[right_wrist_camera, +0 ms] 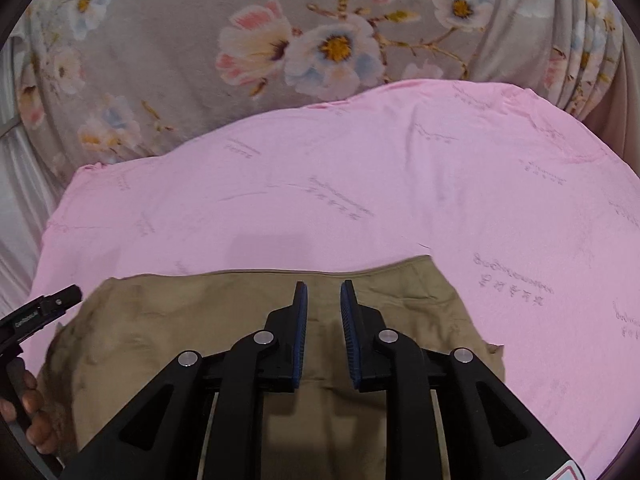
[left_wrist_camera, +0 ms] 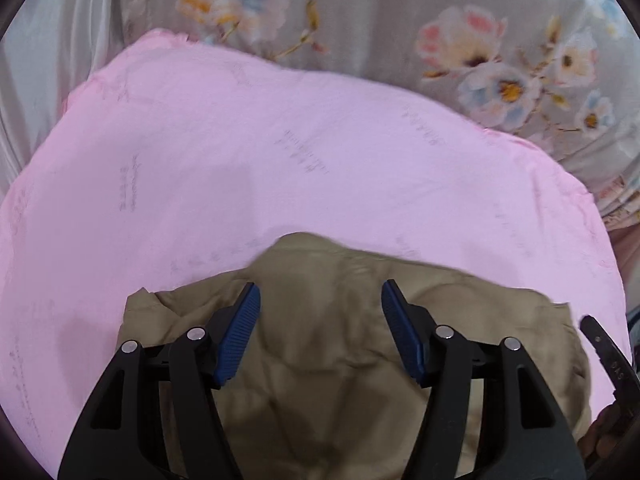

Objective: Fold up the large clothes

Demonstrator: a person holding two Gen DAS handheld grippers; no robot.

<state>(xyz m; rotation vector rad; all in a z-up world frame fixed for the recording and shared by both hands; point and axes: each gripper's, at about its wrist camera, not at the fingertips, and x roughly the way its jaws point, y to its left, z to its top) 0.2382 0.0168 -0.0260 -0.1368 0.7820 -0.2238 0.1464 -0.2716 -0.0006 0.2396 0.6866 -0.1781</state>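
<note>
A khaki garment [left_wrist_camera: 328, 344] lies folded on a pink sheet [left_wrist_camera: 240, 152]. It also shows in the right wrist view [right_wrist_camera: 192, 320]. My left gripper [left_wrist_camera: 320, 300] hovers just above the garment with its jaws wide apart and empty. My right gripper [right_wrist_camera: 324, 288] is over the garment's far edge, jaws a narrow gap apart, with nothing between them. The right gripper shows at the right edge of the left wrist view [left_wrist_camera: 608, 352]. The left gripper shows at the left edge of the right wrist view [right_wrist_camera: 36, 316].
The pink sheet [right_wrist_camera: 440, 184] lies on a grey floral bedspread [right_wrist_camera: 200, 40], also seen in the left wrist view [left_wrist_camera: 440, 20]. Pleated floral fabric [right_wrist_camera: 584, 52] hangs at the far right. A hand [right_wrist_camera: 28, 408] holds the left gripper's handle.
</note>
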